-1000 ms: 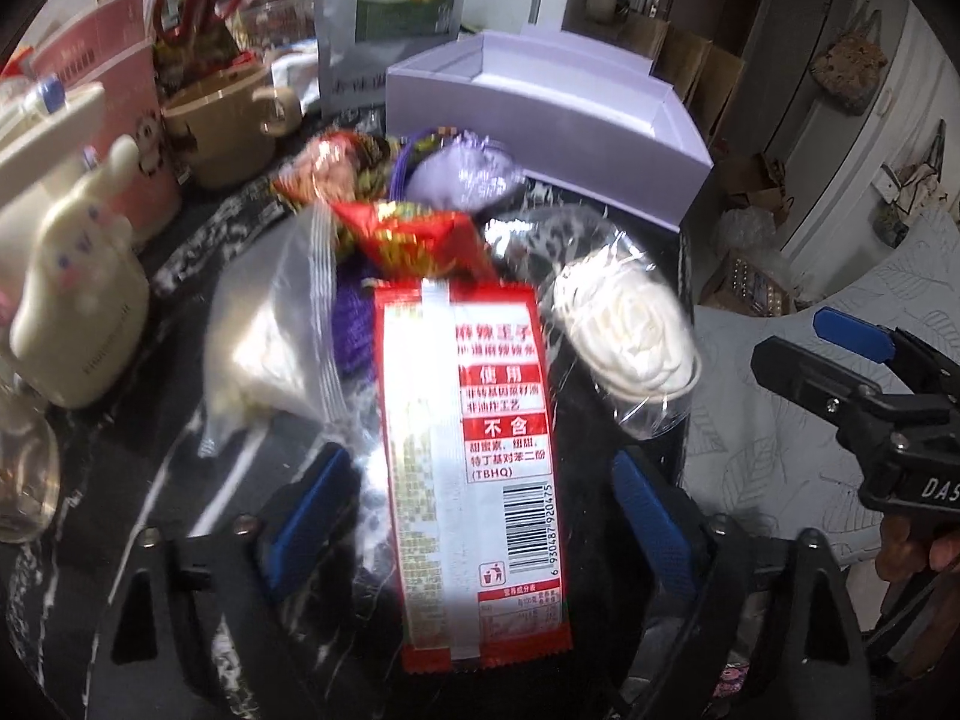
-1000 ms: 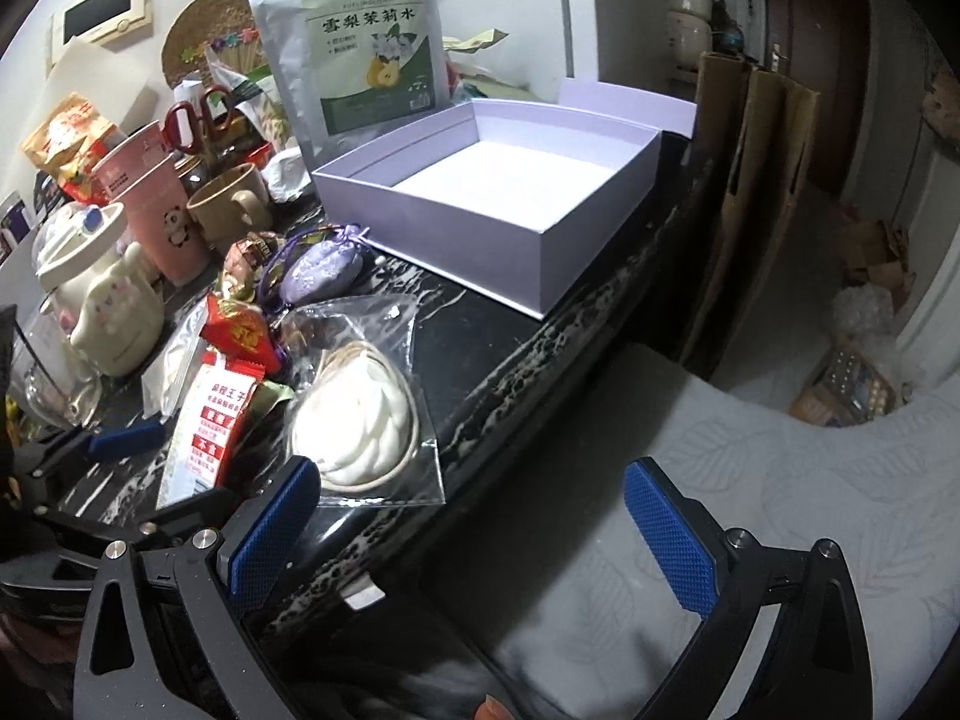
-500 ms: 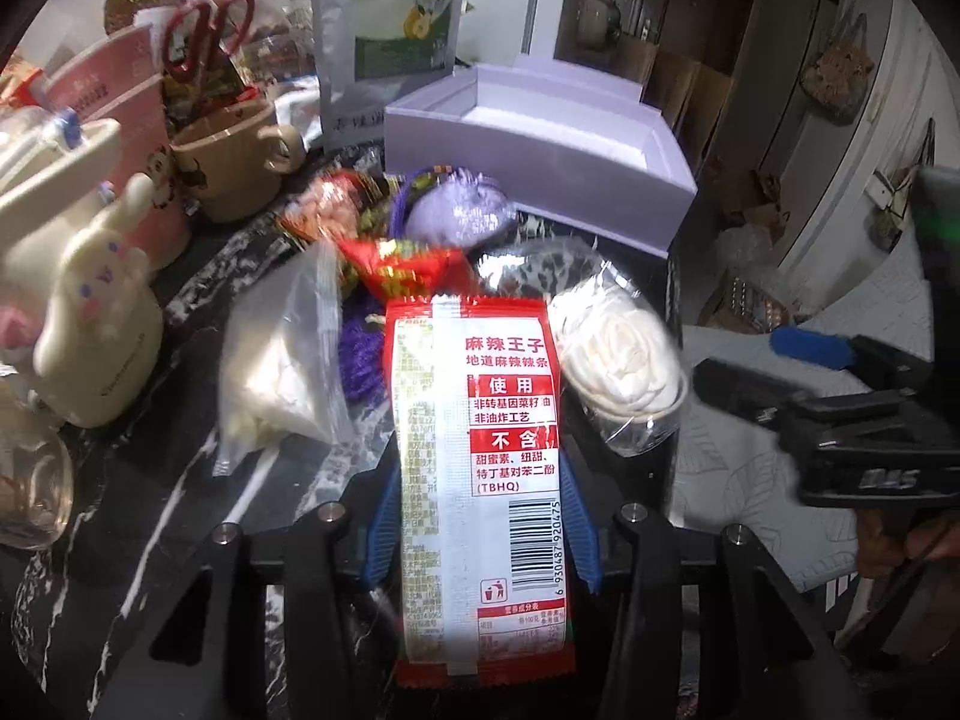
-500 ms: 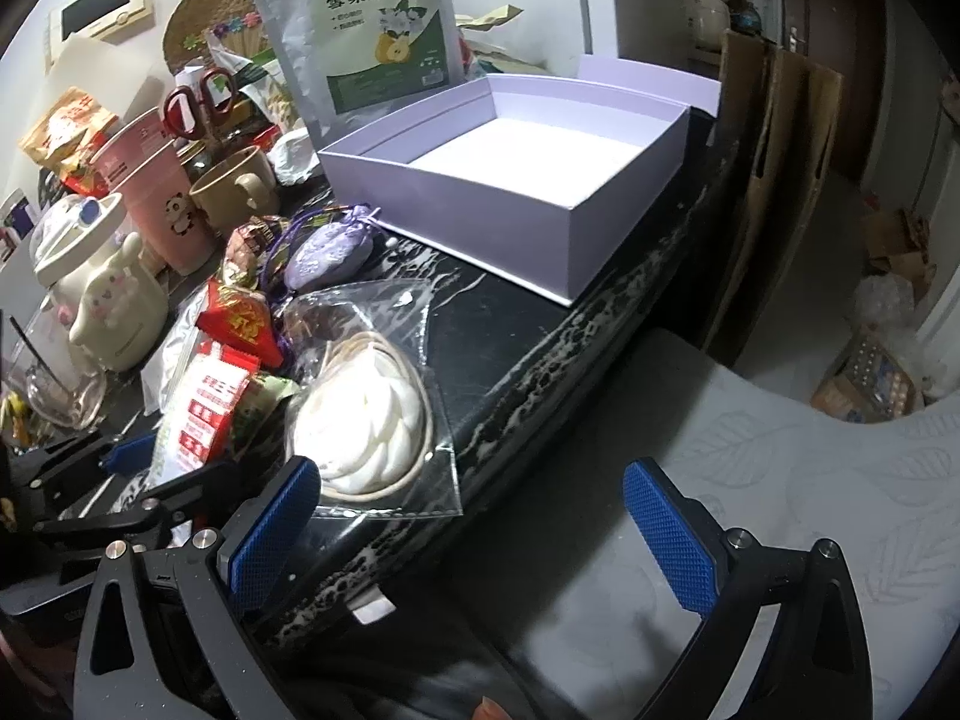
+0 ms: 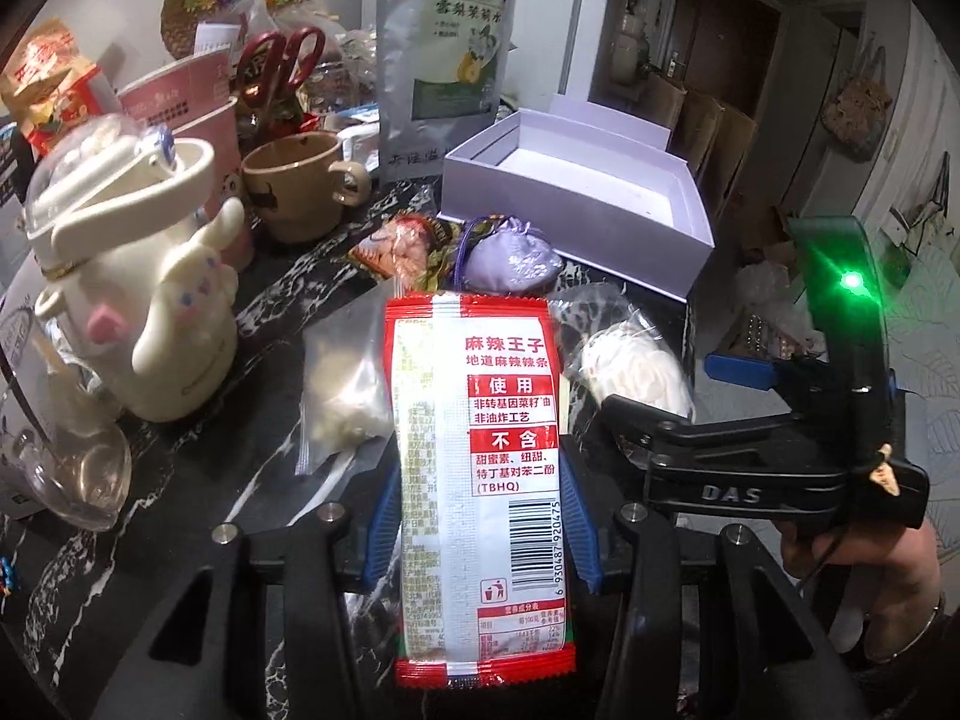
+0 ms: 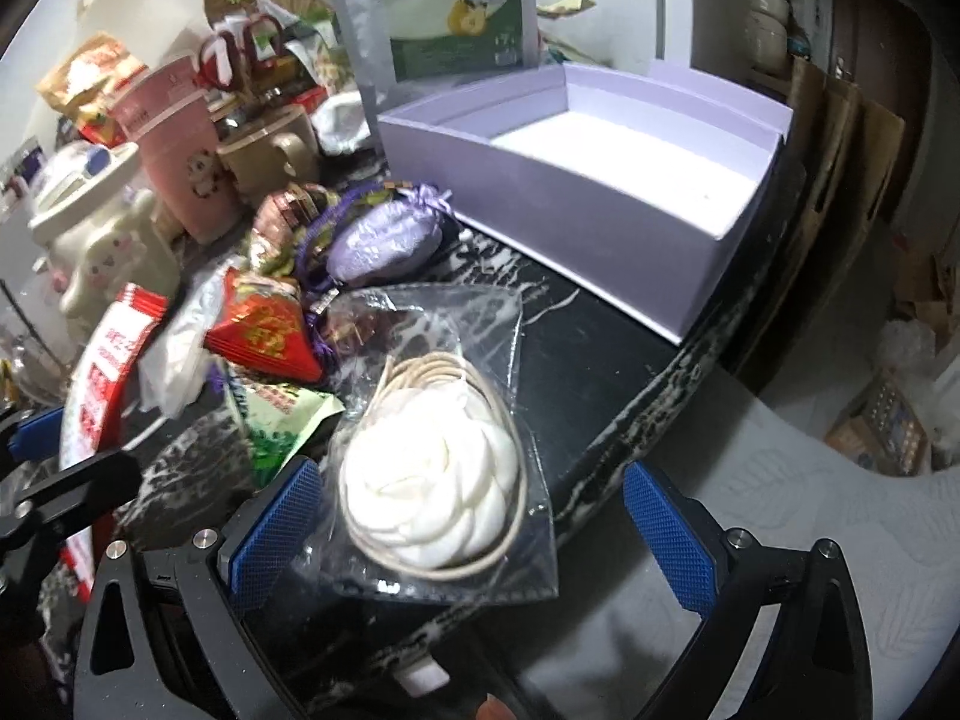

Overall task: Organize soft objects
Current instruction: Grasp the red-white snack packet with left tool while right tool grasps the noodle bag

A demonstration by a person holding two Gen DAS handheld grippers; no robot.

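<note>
Near the tabletop's front edge | our left hand-held gripper [image 5: 480, 531] has just clamped the red snack packet [image 5: 480, 462] and lifts it | right hand-held gripper [image 6: 474, 522] gapes around the bagged white rosette [image 6: 435, 492] | lilac box [image 6: 600, 210] at far corner awaits both.

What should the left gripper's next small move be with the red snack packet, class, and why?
Probably lift the red snack packet a little higher and carry it toward the open lilac box. The left gripper is shut on it, its jaws having just closed, and the box holds nothing visible. The purple pouch lies between, so clearance matters.
</note>
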